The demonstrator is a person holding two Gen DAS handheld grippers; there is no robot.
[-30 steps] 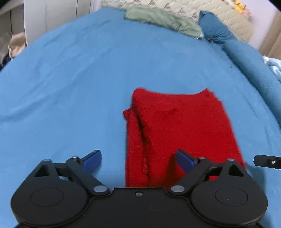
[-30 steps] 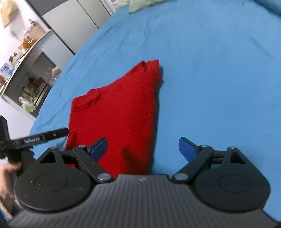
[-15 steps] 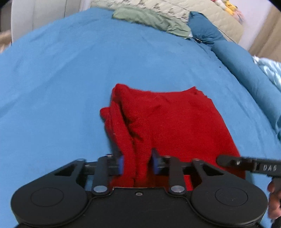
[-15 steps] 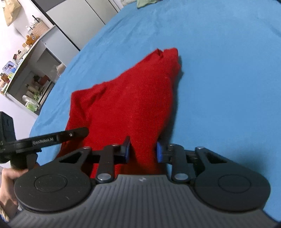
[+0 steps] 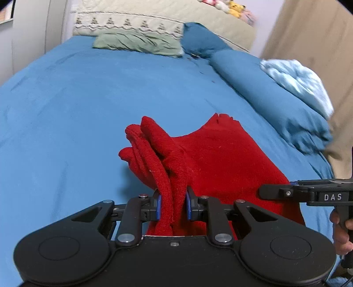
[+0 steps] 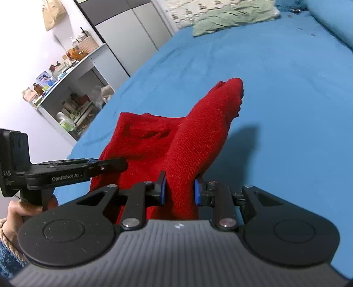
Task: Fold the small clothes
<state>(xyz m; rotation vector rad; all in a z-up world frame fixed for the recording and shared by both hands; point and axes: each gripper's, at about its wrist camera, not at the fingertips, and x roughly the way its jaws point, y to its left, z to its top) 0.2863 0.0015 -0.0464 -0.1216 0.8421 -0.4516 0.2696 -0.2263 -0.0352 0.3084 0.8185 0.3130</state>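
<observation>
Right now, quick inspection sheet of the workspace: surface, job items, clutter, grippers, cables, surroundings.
Surface: blue bedsheet, lightly creased.
Job's things: one red garment, near edge bunched and lifted at both corners, far end on the sheet.
Clutter: green cloth at the headboard end; blue pillow and pale blue blanket along the right side.
Grippers: left gripper shut on the garment's left corner; right gripper shut on its right corner.
Cables: nothing seen.
Surroundings: shelf unit packed with small items, grey wardrobe, beige headboard.
</observation>
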